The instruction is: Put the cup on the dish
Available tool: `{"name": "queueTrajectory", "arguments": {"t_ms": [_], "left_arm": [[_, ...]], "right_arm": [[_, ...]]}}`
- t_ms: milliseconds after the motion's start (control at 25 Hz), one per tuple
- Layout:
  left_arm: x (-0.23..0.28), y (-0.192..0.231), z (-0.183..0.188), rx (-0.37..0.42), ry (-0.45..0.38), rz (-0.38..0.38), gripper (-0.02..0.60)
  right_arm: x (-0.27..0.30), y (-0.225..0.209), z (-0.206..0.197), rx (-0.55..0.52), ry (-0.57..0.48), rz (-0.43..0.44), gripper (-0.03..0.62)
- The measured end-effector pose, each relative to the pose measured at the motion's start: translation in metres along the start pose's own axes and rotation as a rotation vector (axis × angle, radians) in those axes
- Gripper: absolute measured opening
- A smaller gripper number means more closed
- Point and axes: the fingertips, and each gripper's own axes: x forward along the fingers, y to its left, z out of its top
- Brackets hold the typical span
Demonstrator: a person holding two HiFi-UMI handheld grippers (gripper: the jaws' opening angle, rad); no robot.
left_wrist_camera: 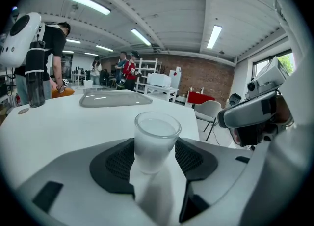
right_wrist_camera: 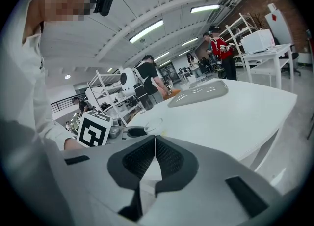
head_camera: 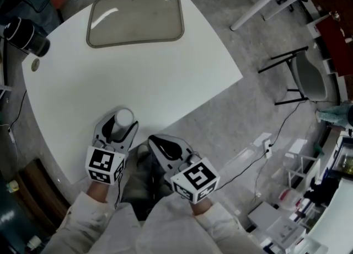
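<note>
Left gripper (head_camera: 121, 121) is clamped on the cup (left_wrist_camera: 156, 139), a frosted, pale tumbler standing upright between its two dark ribbed pads, which press it from both sides. It sits over the near edge of the white table (head_camera: 138, 81); whether the cup's base touches the tabletop I cannot tell. Behind the jaws rides a marker cube (head_camera: 105, 164) printed with bold black-and-white square patterns, no letters. Just to the right of it my right gripper (right_wrist_camera: 155, 141) is clenched with nothing inside, its pads meeting in a thin line, and it carries a cube of its own (head_camera: 194, 179) with a similar black pattern.

Well ahead of the cup, on the far part of the table, lies the dish (head_camera: 136, 20), a grey rounded-rectangle tray, with only white tabletop between it and the cup. Ahead and to the left stands a black bottle (head_camera: 26, 36) with a small round object (head_camera: 36, 65) beside it. Off to the right, past the table edge, is a grey chair (head_camera: 309, 79) on the floor. Far ahead in the room a person in a red top (left_wrist_camera: 128, 70) stands near a brick wall (left_wrist_camera: 206, 80)
</note>
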Motion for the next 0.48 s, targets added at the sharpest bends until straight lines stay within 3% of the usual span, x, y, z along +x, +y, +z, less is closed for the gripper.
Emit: {"name": "queueTrajectory", "arguments": {"t_ms": [480], "left_arm": [[0.0013,0.0044,0.0030,0.022,-0.042,0.024,0.241]], "right_arm": [[-0.0021,-0.0053,-0.0023,0.005,0.009,-0.007,0.015]]}}
